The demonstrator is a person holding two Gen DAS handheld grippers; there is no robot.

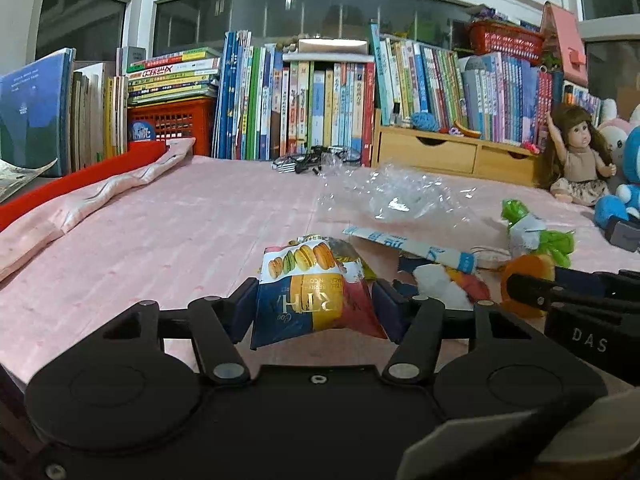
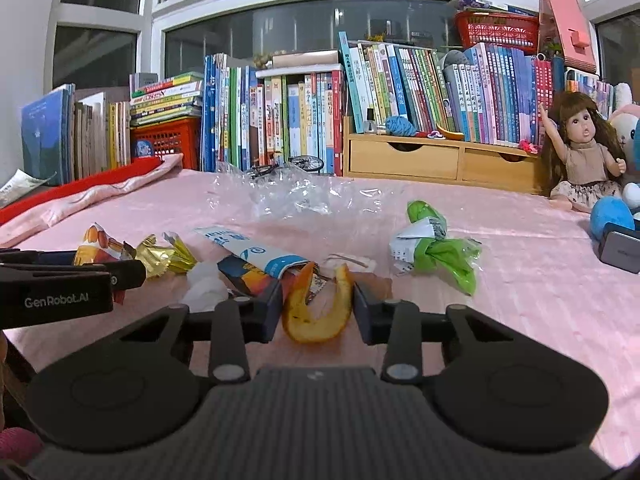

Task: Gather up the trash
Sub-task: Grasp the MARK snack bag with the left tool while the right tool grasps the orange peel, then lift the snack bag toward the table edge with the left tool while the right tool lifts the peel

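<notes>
My left gripper (image 1: 316, 312) pinches the macaron snack bag (image 1: 316, 300) at mid-body; light, crinkly, slippery | my right gripper (image 2: 316, 312) nips the curled orange peel (image 2: 316, 312) across its arch; soft, limp | beyond on the pink cover (image 2: 520, 280): gold wrapper (image 2: 166, 258), green bag (image 2: 436, 248), clear film (image 2: 288, 196); flimsy, take by the bunched folds.

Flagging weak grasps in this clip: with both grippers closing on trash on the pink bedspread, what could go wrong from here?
1. The left gripper squeezes a puffy macaron snack bag; it could crumple and slip out.
2. The right gripper brackets a curled orange peel; it might fold or snag the blue-white wrapper lying against it.
3. The grippers work side by side and could bump.
</notes>
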